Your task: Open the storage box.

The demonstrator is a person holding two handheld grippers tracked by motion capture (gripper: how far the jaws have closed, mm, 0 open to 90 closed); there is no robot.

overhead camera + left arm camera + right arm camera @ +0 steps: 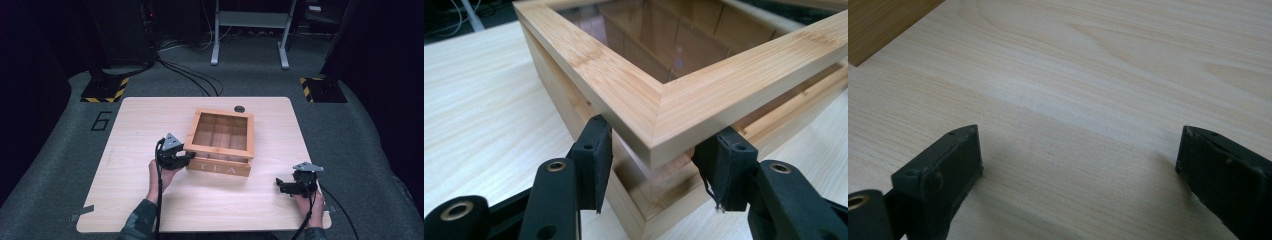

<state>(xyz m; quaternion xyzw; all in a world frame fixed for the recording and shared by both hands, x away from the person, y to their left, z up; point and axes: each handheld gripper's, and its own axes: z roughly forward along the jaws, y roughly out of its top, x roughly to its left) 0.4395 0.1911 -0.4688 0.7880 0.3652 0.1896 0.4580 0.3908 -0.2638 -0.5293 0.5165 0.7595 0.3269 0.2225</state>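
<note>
Wooden tea box [222, 142] lid corner sits between left tool [654, 165] jaws; right tool [1078, 165] gapes empty

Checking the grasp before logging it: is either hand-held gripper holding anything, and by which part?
The left hand-held gripper straddles the tea box lid's near-left corner; contact cannot be told. The right hand-held gripper holds nothing.

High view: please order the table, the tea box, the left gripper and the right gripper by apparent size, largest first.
1. table
2. tea box
3. left gripper and right gripper: they look about alike, so I do not rank them.
</note>
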